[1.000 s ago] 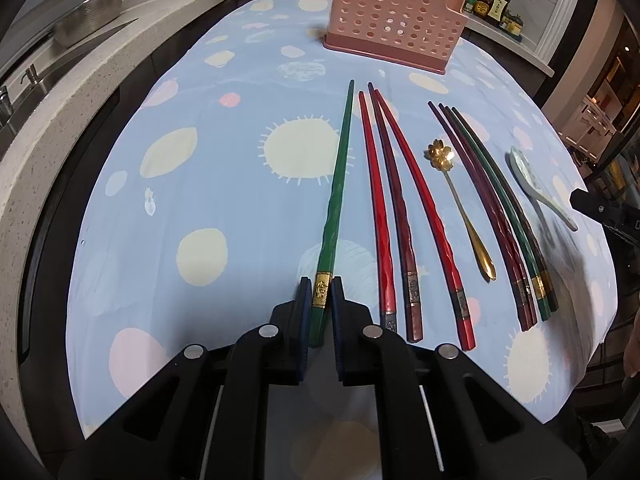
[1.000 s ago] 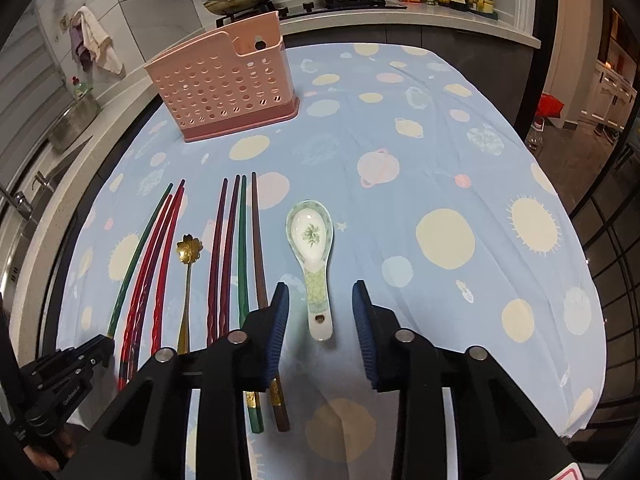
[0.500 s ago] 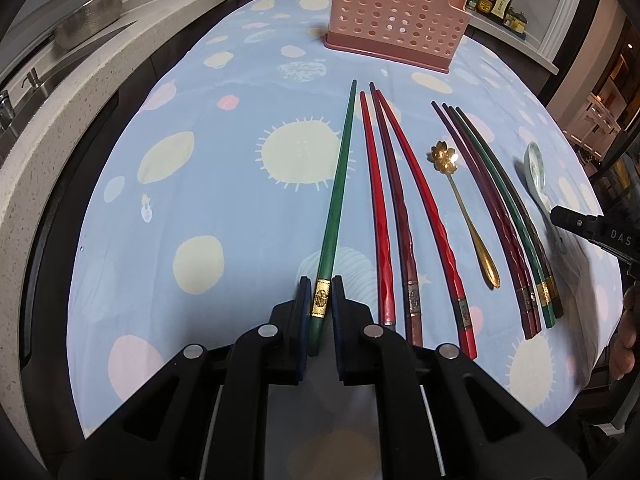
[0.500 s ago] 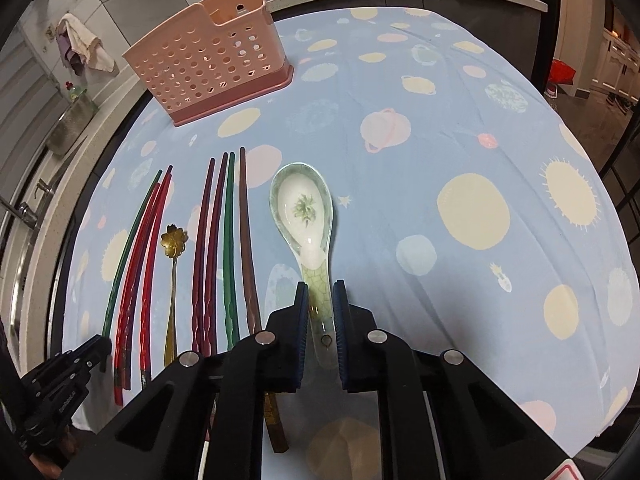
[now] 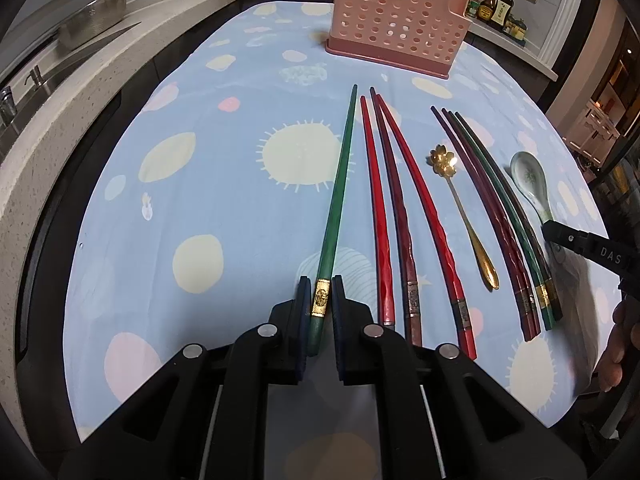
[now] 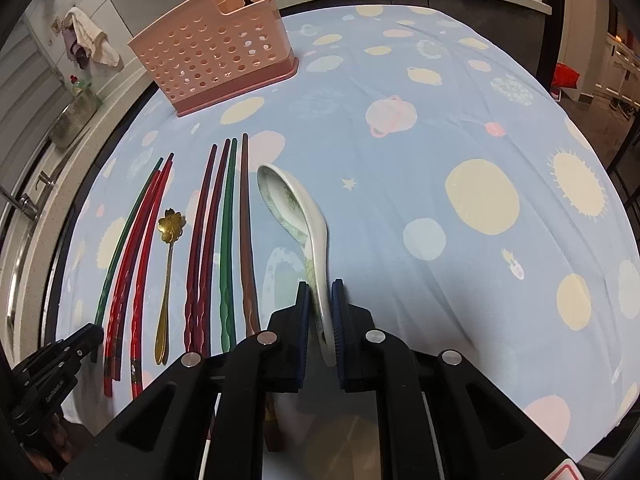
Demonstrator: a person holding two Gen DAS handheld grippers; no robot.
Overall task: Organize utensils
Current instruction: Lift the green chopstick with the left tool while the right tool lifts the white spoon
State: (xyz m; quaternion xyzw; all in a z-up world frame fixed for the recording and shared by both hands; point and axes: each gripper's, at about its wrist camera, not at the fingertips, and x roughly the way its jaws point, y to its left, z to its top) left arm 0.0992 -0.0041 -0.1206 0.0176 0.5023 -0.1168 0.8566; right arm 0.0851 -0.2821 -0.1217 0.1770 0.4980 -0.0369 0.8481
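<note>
My left gripper [image 5: 321,294] is shut on the butt end of a green chopstick [image 5: 338,192], the leftmost utensil on the cloth. My right gripper [image 6: 320,300] is shut on the handle of a white ceramic spoon [image 6: 296,208], which is rolled onto its side and slightly raised. Several red, maroon, green and brown chopsticks [image 5: 400,208] [image 6: 224,232] and a gold flower spoon [image 5: 460,208] [image 6: 170,248] lie in a row on the cloth. The pink perforated utensil holder [image 5: 394,20] [image 6: 216,64] stands at the far end of the table.
The table carries a blue cloth with planet and sun prints [image 6: 440,120]. A counter with a sink [image 5: 40,80] runs along the left. Bottles [image 5: 496,8] and a stove stand behind the holder. The cloth's near edge drops off just under both grippers.
My right gripper closed on the ceramic spoon's handle, then tilted and lifted the spoon onto its side. My left gripper stayed shut on the green chopstick and barely moved.
</note>
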